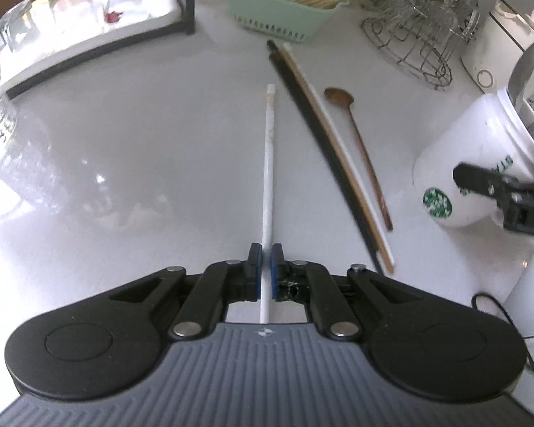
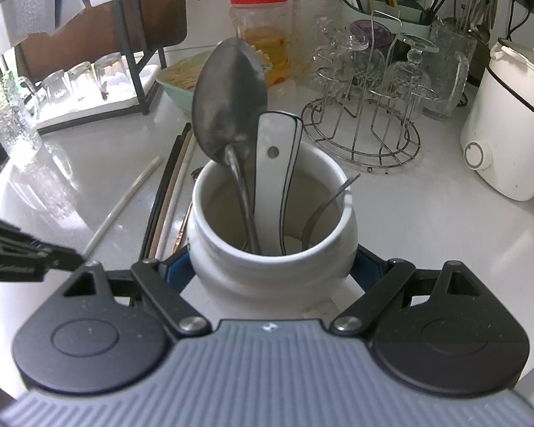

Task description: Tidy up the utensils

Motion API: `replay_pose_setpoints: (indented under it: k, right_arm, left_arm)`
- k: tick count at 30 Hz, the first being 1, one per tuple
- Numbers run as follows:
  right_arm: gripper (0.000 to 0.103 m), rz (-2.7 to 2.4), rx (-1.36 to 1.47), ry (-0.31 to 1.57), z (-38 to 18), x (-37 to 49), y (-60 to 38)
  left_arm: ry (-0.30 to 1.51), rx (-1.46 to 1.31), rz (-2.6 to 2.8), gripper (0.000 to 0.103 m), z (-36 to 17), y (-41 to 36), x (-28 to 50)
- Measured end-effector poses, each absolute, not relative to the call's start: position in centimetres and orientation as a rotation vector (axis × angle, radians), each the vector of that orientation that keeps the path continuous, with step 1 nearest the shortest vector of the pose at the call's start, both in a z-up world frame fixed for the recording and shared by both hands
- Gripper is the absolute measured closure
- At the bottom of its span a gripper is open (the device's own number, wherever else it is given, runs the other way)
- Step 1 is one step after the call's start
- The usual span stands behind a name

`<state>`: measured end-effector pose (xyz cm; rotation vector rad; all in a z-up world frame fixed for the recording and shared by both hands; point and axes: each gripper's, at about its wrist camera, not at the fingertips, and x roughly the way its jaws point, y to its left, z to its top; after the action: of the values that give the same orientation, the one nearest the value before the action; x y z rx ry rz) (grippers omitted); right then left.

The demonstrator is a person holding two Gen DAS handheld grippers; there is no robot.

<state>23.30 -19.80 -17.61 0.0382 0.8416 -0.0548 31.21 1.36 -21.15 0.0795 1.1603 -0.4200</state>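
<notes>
While left tongs (image 1: 266, 249) clamp it, white chopstick (image 1: 269, 163) points straight ahead, right tongs (image 2: 272, 267) gripping mug (image 2: 272, 245).

Left tongs (image 1: 266, 263) clamped, right tongs (image 2: 272, 267) gripping.

A white ceramic jar (image 1: 480, 163) is showing the only clear marking in the left wrist view: a round green and white Starbucks siren logo, printed low on its side. Next to that logo, dark green capital letters are running around the jar's wall; only a fragment resembling "ST" is showing, and the rest is sitting hidden behind a black gripper finger. In the right wrist view, the left gripper (image 2: 28, 256) is carrying small pale lettering on its black finger, too blurred to read. A small pale emblem is sitting on each gripper's ribbed grey body, but no letters are showing in it.
</notes>
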Motion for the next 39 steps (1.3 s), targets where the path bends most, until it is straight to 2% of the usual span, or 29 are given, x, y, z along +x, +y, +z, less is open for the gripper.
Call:
replay_pose_setpoints:
  k: [7,9,10,11,22,39]
  right_arm:
    - [0.012,-0.061,0.043,0.839,-17.6,23.3,-19.7]
    - [0.012,-0.065,0.044,0.836,-17.6,23.2,-19.7]
    - [0.012,-0.068,0.045,0.834,-17.6,23.2,-19.6]
    - [0.012,-0.071,0.047,0.832,-17.6,23.2,-19.6]
    - [0.012,-0.064,0.045,0.816,-17.7,22.6,-19.6]
    - [0.012,-0.046,0.043,0.822,-17.6,22.6,-19.7]
  left_arm:
    - [1.161,0.041,-0.410,0.096,-21.1,2.1,31.0]
    - [1.164,0.018,-0.407,0.088,-21.1,2.0,31.5]
    - [1.163,0.011,-0.405,0.081,-21.0,1.9,31.9]
    - [1.159,0.015,-0.404,0.079,-21.0,1.6,32.3]
    - [1.064,0.079,-0.380,0.079,-20.4,-1.5,37.4]
    - [1.076,0.147,-0.361,0.080,-21.2,-4.4,39.3]
